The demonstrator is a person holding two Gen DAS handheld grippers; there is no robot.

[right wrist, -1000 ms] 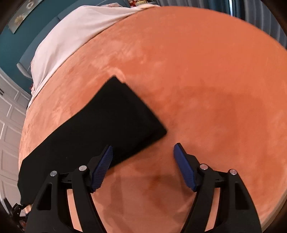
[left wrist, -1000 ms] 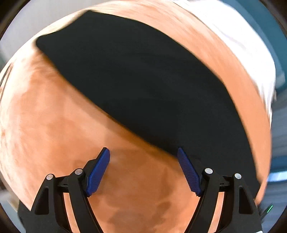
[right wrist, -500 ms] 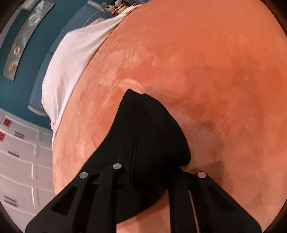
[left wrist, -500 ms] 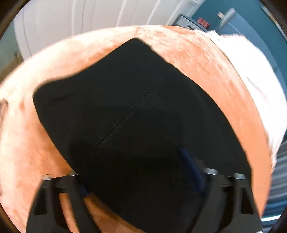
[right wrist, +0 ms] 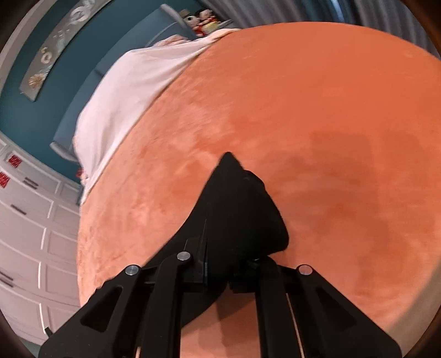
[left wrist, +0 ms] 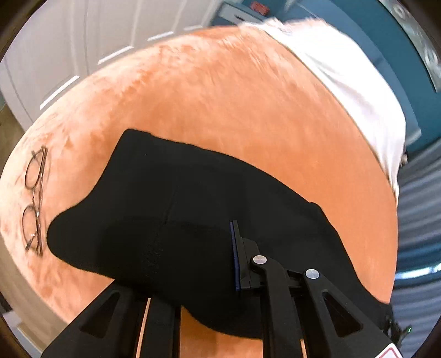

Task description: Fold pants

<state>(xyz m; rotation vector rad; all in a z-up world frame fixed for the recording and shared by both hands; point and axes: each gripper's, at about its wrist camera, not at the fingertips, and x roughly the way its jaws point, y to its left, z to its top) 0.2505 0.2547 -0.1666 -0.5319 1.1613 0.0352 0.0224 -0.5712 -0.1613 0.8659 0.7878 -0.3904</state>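
The black pants point(left wrist: 193, 220) lie on the orange bedspread point(left wrist: 234, 110), draped over both tools. The left gripper point(left wrist: 220, 261) and right gripper point(right wrist: 228, 264) each pinch the cloth, their jaws having just closed. The pants run lengthwise between the two grips.

I can't read any text in either wrist view. The nearest things to it are the small red tags point(right wrist: 13, 159) on the white drawer fronts point(right wrist: 30, 220) in the right view, and a red patch point(left wrist: 259, 7) on the blue unit far off in the left view (both too blurred and small for me to make out a single character).
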